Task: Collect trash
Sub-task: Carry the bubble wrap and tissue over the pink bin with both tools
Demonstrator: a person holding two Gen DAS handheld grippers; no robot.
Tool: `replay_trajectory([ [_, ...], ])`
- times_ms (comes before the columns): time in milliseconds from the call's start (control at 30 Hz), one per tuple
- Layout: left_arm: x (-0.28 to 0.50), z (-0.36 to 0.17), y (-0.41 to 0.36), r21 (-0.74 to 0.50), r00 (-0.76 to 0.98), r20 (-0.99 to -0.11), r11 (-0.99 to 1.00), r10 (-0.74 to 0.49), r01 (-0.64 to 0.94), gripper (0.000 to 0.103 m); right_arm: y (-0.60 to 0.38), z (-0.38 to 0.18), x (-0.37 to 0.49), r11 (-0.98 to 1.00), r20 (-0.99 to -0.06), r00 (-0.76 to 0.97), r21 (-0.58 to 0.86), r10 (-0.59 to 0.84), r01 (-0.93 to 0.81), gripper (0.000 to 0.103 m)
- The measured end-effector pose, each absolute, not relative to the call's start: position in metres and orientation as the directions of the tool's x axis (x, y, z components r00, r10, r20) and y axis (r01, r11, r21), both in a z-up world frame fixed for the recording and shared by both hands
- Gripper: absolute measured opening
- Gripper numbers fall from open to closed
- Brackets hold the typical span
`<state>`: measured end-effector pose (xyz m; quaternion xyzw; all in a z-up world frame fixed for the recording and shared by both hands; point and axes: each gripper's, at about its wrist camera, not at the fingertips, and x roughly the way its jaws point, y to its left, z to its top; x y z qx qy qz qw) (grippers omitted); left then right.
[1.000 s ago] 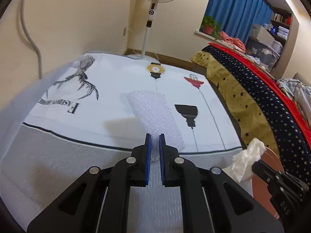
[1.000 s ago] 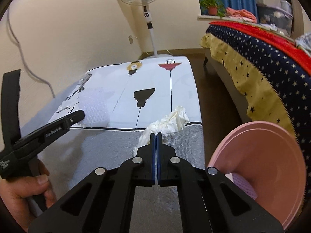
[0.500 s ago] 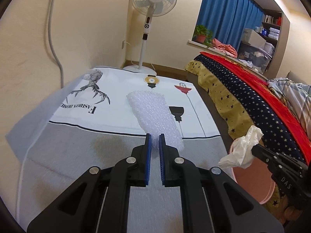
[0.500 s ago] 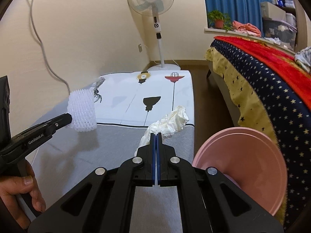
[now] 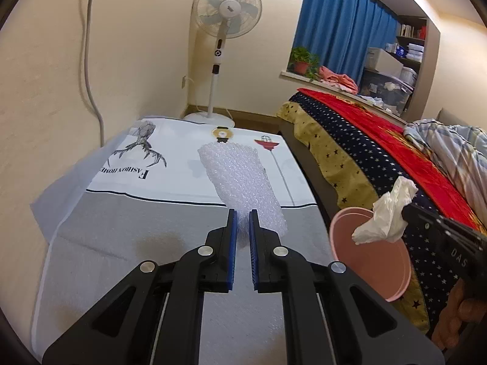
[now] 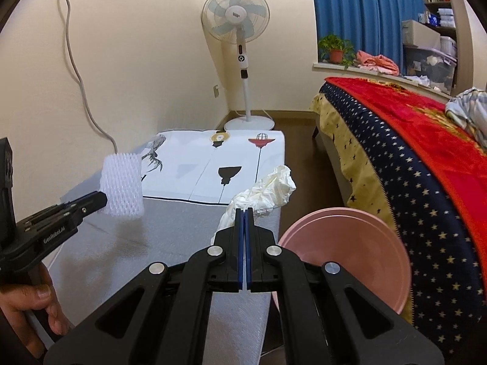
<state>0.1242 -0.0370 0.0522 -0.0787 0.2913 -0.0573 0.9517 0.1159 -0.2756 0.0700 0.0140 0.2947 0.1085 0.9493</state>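
Right tool, clamped on the tissue, hangs beside the pink bin to its right, nearer than the left tool gripping foam net over the desk.

White foam net sleeve: tubular mesh, upright, clamped at its lower edge in the left gripper, clear of the bench. Crumpled white tissue: pinched in the right gripper, raised beside the pink bin, whose round opening faces up
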Motion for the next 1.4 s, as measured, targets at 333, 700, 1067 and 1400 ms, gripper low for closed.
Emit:
replay_trajectory([
  [333, 0.106, 0.056, -0.055, -0.179, 0.83, -0.526, 0.978, -0.184, 0.103, 0.008, -0.303, 0.094, 0.096, 0.982, -0.538, 0.823, 0.07, 0.185, -0.175, 0.001],
  [700, 0.106, 0.047, -0.076, -0.151, 0.825, -0.528, 0.978, -0.203, 0.144, 0.008, -0.321, 0.078, 0.092, 0.991, -0.532, 0.836, 0.07, 0.136, -0.117, 0.001],
  [1067, 0.116, 0.038, -0.093, -0.153, 0.814, -0.532, 0.973, -0.231, 0.175, 0.008, -0.357, 0.069, 0.104, 0.996, -0.532, 0.845, 0.094, 0.053, -0.003, 0.001],
  [1400, 0.127, 0.032, -0.124, -0.148, 0.804, -0.528, 0.962, -0.274, 0.23, 0.008, -0.376, 0.061, 0.113, 0.995, -0.542, 0.84, 0.073, -0.018, 0.068, 0.001],
])
